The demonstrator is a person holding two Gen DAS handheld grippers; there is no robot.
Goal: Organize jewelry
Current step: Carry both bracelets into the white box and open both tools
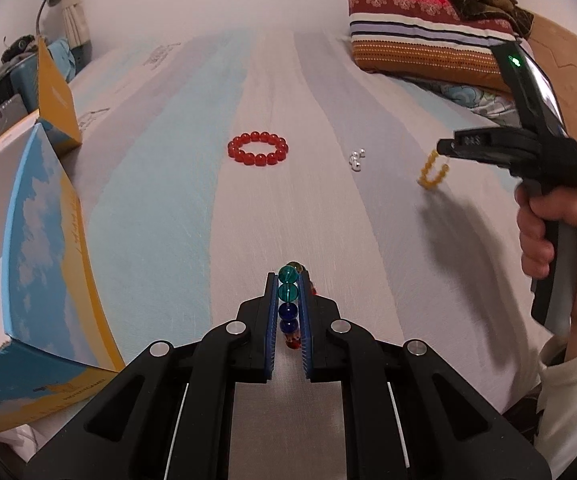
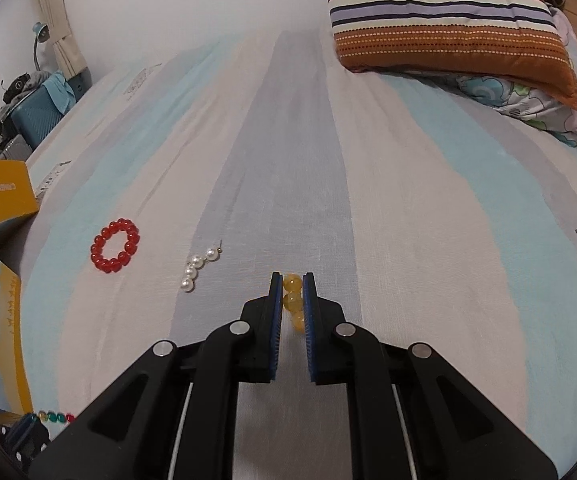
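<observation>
My left gripper (image 1: pixel 288 280) is shut on a multicolour bead bracelet (image 1: pixel 288 294) with green and blue beads, held above the striped bed sheet; it also shows at the lower left of the right wrist view (image 2: pixel 54 417). My right gripper (image 2: pixel 292 280) is shut on a yellow bead bracelet (image 2: pixel 293 300), which hangs from it in the left wrist view (image 1: pixel 432 170). A red bead bracelet (image 1: pixel 258 148) (image 2: pixel 115 250) and a short string of white pearls (image 1: pixel 356 159) (image 2: pixel 197 268) lie loose on the sheet between the two grippers.
An open blue and yellow box (image 1: pixel 44 240) stands at the left edge of the bed, its lid (image 1: pixel 54 92) upright behind it. A striped pillow (image 1: pixel 428 28) (image 2: pixel 448 20) lies at the far right, with a floral one (image 2: pixel 528 100) beneath.
</observation>
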